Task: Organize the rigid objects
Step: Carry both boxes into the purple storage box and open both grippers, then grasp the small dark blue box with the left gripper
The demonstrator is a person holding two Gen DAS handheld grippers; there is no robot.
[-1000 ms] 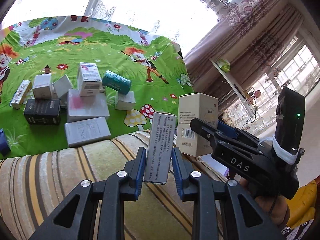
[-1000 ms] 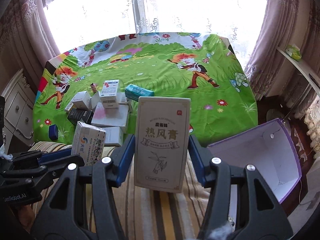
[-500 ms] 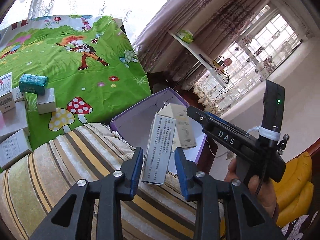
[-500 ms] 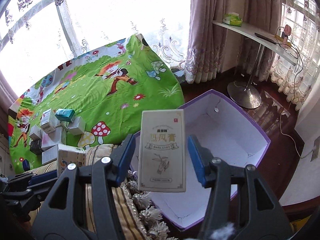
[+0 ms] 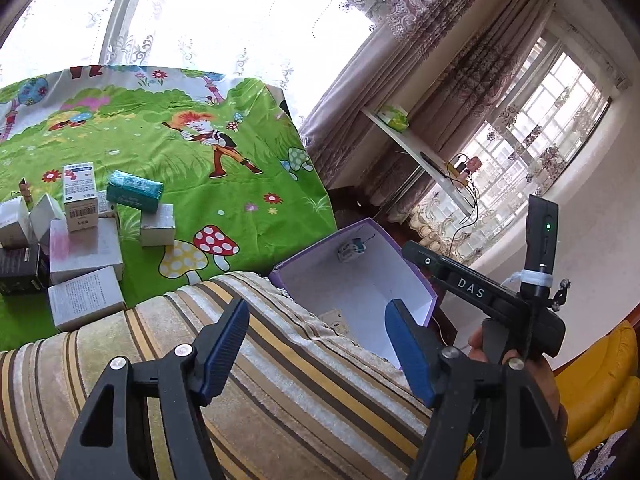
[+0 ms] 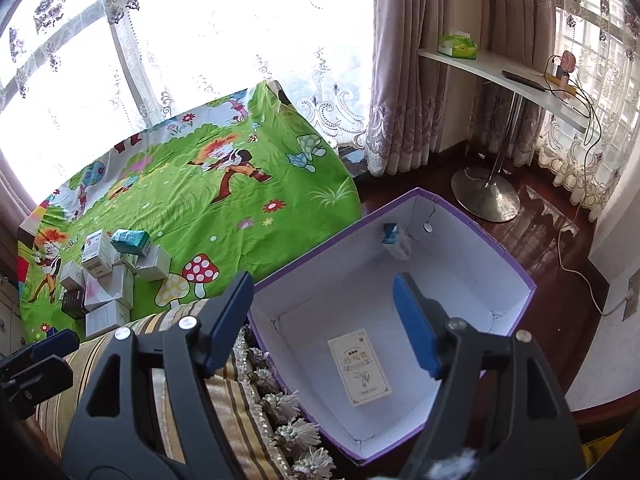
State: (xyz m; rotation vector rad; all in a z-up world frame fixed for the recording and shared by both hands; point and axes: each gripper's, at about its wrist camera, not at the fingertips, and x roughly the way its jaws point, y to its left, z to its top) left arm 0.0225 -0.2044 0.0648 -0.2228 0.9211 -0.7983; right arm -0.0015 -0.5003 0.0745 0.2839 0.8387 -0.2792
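**Count: cartons, one box, one cloth**

At least eight cartons point(image 5: 84, 248) are showing on the one green cartoon cloth point(image 5: 240, 184), all bunching toward its near left corner. Of those, one teal carton point(image 5: 134, 190) is lying on top, one black carton point(image 5: 20, 270) is sitting at the left edge, and six white or grey ones are making up the rest. More may be hiding behind, can't tell.

One purple box point(image 6: 460, 210) is standing open past the cloth's right edge. Two cartons are showing inside it: one flat beige carton point(image 6: 359, 366) and one small blue-and-white carton point(image 6: 396, 240) against the far wall.

One green tissue box point(image 6: 457, 45) is sitting on the one wall shelf point(image 6: 500, 70).
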